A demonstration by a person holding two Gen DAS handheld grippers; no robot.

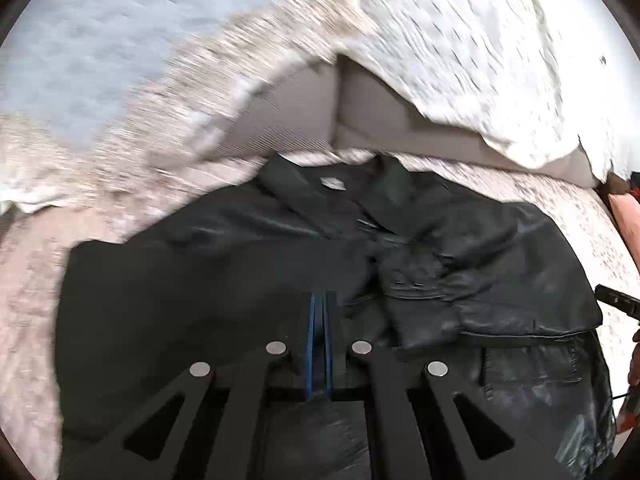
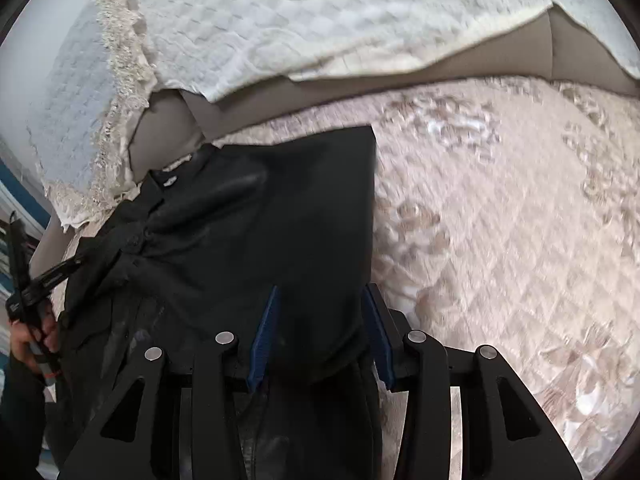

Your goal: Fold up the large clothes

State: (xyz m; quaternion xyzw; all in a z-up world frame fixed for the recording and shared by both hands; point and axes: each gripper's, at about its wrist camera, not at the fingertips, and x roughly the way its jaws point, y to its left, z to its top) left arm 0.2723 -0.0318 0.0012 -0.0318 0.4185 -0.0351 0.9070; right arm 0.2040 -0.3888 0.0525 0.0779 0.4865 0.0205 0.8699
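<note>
A black leather jacket [image 1: 460, 248] lies spread on the quilted pink bedcover [image 1: 32, 320], collar toward the pillows, with its left side folded over and the lining up [image 1: 180, 280]. My left gripper [image 1: 320, 300] is shut, its blue pads pressed together over the jacket's middle; no cloth shows between them. In the right wrist view the jacket [image 2: 240, 220] shows with a folded panel ending in a straight edge. My right gripper [image 2: 320, 300] is open, with a fold of the jacket's black cloth lying between its blue fingers [image 2: 266, 332].
A white textured blanket [image 2: 320, 20] covers grey pillows [image 2: 168, 136] at the head of the bed. The bedcover [image 2: 500, 220] stretches to the right. The other gripper and the hand holding it show at the left edge [image 2: 32, 300] and at the right edge [image 1: 616, 300].
</note>
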